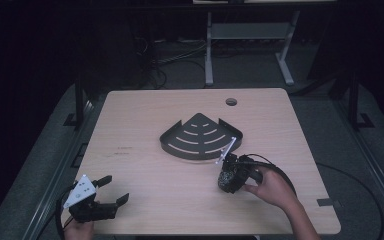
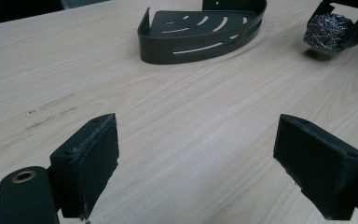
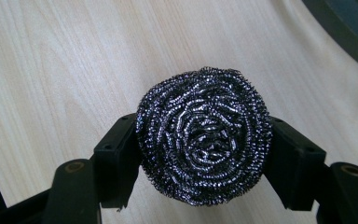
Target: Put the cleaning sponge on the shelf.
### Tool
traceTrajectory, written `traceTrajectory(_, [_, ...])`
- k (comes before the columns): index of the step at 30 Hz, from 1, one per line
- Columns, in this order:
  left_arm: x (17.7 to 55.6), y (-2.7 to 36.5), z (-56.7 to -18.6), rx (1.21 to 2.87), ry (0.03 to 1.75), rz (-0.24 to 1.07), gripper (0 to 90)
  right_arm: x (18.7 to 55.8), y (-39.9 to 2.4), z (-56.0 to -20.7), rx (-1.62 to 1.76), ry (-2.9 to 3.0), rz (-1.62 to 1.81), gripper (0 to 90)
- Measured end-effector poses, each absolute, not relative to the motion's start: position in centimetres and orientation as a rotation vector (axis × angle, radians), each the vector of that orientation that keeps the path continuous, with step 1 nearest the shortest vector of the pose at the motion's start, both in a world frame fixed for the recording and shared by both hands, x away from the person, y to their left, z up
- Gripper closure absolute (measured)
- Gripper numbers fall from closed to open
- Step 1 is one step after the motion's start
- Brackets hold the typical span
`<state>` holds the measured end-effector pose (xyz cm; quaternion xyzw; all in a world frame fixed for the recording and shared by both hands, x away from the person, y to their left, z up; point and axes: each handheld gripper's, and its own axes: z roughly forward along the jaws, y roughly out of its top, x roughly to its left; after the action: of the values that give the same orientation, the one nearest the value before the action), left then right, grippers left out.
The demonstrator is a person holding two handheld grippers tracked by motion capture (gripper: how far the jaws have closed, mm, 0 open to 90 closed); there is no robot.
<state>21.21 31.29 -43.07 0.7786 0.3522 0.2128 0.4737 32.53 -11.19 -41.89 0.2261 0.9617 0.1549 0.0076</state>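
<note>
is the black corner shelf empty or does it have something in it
Empty. The corner shelf shows only its bare slotted floor, and the steel wool scourer is outside it, clamped in the right gripper.

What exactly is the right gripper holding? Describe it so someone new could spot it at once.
On the light wooden table, look just in front of the black slotted corner shelf, toward the person's right hand. There the right gripper is shut on a steel wool scourer. It is a round ball of coiled, shiny metal wire, the one glittery thing among matte black parts.
</note>
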Motion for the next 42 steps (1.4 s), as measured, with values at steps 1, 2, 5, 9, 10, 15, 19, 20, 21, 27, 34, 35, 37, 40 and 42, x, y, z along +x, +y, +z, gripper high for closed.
traceTrajectory(1, [21.2,31.3,-43.1,1.908,0.861,0.525,13.3,32.6,-11.1,-41.8,0.706,3.004,0.484,32.9])
traceTrajectory(2, [21.2,31.3,-43.1,1.906,0.862,0.522,13.3,32.7,-11.1,-41.7,0.700,3.003,0.483,32.9])
traceTrajectory(5, [21.2,31.3,-43.1,1.906,0.861,0.523,13.3,32.8,-11.0,-41.4,0.703,3.004,0.491,33.0])
traceTrajectory(9, [21.2,31.3,-43.1,1.904,0.863,0.523,13.3,33.0,-10.9,-41.3,0.697,3.002,0.483,33.0])
traceTrajectory(10, [21.2,31.3,-43.1,1.904,0.862,0.522,13.3,33.0,-10.8,-41.3,0.692,3.001,0.483,33.0])
traceTrajectory(15, [21.2,31.3,-43.1,1.907,0.861,0.523,13.3,33.2,-10.5,-41.0,0.682,3.002,0.474,33.0])
traceTrajectory(19, [21.2,31.3,-43.0,1.903,0.862,0.523,13.3,33.4,-10.5,-40.6,0.684,2.999,0.497,33.1])
traceTrajectory(20, [21.2,31.3,-43.0,1.904,0.862,0.524,13.3,33.5,-10.6,-40.6,0.684,2.999,0.501,33.1])
traceTrajectory(21, [21.2,31.3,-43.0,1.904,0.862,0.524,13.3,33.5,-10.6,-40.6,0.684,2.999,0.501,33.1])
traceTrajectory(27, [21.2,31.3,-43.0,1.906,0.860,0.524,13.3,33.7,-10.7,-40.3,0.688,3.000,0.509,33.1])
traceTrajectory(34, [21.2,31.3,-43.0,1.903,0.862,0.523,13.3,34.1,-10.4,-39.8,0.676,3.000,0.507,33.0])
traceTrajectory(35, [21.2,31.3,-43.0,1.903,0.861,0.523,13.3,34.1,-10.3,-39.8,0.678,3.001,0.507,33.1])
traceTrajectory(37, [21.2,31.3,-43.0,1.903,0.861,0.524,13.3,34.3,-10.3,-39.6,0.680,3.002,0.523,33.0])
traceTrajectory(40, [21.2,31.4,-43.0,1.904,0.861,0.523,13.3,34.6,-10.3,-39.4,0.679,3.005,0.524,33.0])
traceTrajectory(42, [21.2,31.4,-43.0,1.903,0.862,0.523,13.3,34.7,-10.2,-39.3,0.669,3.014,0.529,33.0])
